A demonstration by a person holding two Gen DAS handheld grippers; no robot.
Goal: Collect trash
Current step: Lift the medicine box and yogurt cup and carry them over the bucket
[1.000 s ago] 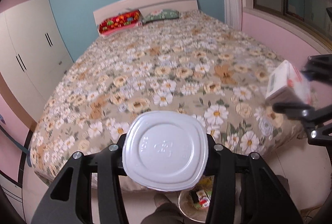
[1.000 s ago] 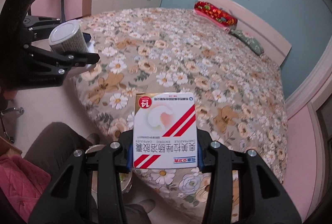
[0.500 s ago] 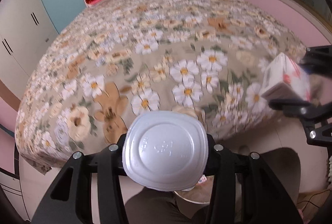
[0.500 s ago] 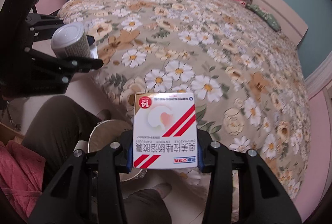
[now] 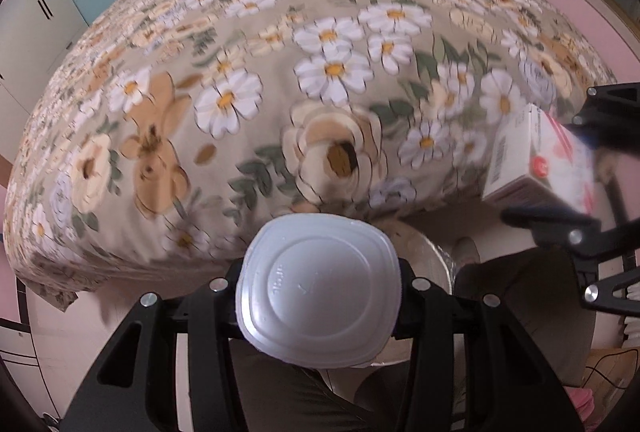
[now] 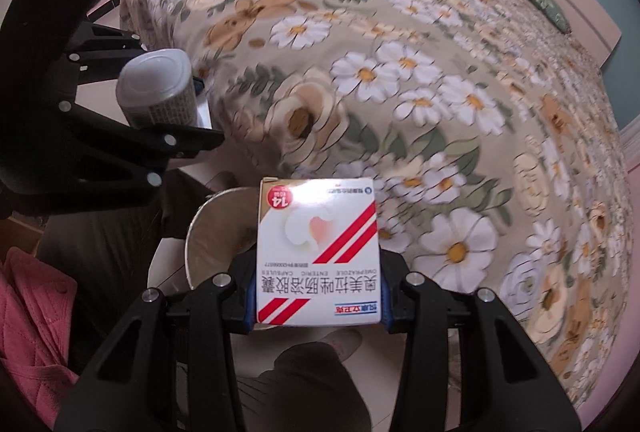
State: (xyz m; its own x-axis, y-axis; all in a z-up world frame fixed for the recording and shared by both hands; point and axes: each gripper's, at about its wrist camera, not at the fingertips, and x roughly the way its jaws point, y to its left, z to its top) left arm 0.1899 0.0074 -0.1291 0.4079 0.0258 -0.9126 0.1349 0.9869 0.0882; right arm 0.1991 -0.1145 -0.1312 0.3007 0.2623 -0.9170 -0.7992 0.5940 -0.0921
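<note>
My left gripper [image 5: 320, 296] is shut on a white plastic bottle [image 5: 318, 290] whose rounded-square base faces the camera; the same bottle [image 6: 156, 90] shows from the side in the right wrist view, with printed text on its label. My right gripper [image 6: 318, 296] is shut on a white medicine box [image 6: 318, 252] with red diagonal stripes, also seen at the right edge of the left wrist view [image 5: 536, 160]. A round metal bin [image 6: 212, 236] stands on the floor just below both grippers, at the foot of the bed; its rim [image 5: 432, 256] peeks out behind the bottle.
A bed with a floral cover [image 5: 320, 72] fills the space ahead. The person's dark trouser legs [image 6: 100, 232] and a shoe [image 5: 466, 250] are beside the bin. A pink quilted cloth [image 6: 28, 332] lies at the lower left. White wardrobes [image 5: 36, 16] stand left of the bed.
Both grippers have come down and tipped downward, each keeping its object. The bed now looms closer, and the metal bin has come into view beneath them.
</note>
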